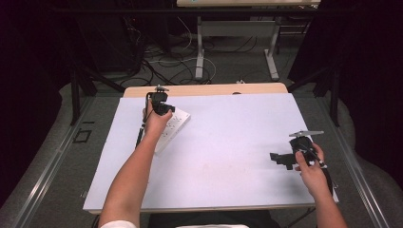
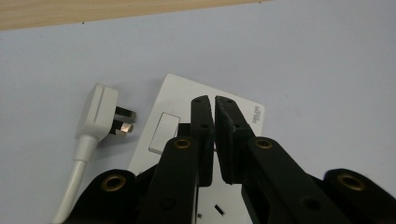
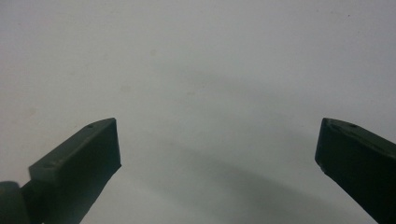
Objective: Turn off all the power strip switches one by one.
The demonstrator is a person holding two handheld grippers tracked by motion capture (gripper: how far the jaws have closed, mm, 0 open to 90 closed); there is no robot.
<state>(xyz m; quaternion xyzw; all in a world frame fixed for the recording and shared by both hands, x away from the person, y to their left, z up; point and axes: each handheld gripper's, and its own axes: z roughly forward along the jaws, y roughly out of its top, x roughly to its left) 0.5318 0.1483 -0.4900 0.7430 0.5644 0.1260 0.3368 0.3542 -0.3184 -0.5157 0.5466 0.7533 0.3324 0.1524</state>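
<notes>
- White sheeting [image 1: 223,156] covers the table, whose bare wooden edge [image 1: 204,90] shows at the far side; behind it lie a grey floor, tangled cables and black drapes.
- One white power strip [image 1: 172,129] lies flat on the sheet at the left, and the left gripper [image 1: 161,107] hangs right over it.
- In the left gripper view that tool's two jaws stand almost together, with a thin slit between them and nothing in it, poised above the strip's rocker switch [image 2: 164,133].
- One white plug [image 2: 100,114] on its cord [image 2: 77,179] lies just beside the strip, its prongs pointing at the strip's side, not inserted.
- Judged from this, the step in hand is work at the strip's switch end, probably pressing the rocker with narrowed jaws; the plug waits unplugged.
- A next move would call for opening the jaws, shifting to the plug body, gripping it squarely and lining the prongs up with a socket.
- The right gripper [image 1: 285,159] rests low at the sheet's right side, well apart from the strip, jaws wide and empty over bare sheet.
- Count: one strip, one plug, one cord, two grippers.
</notes>
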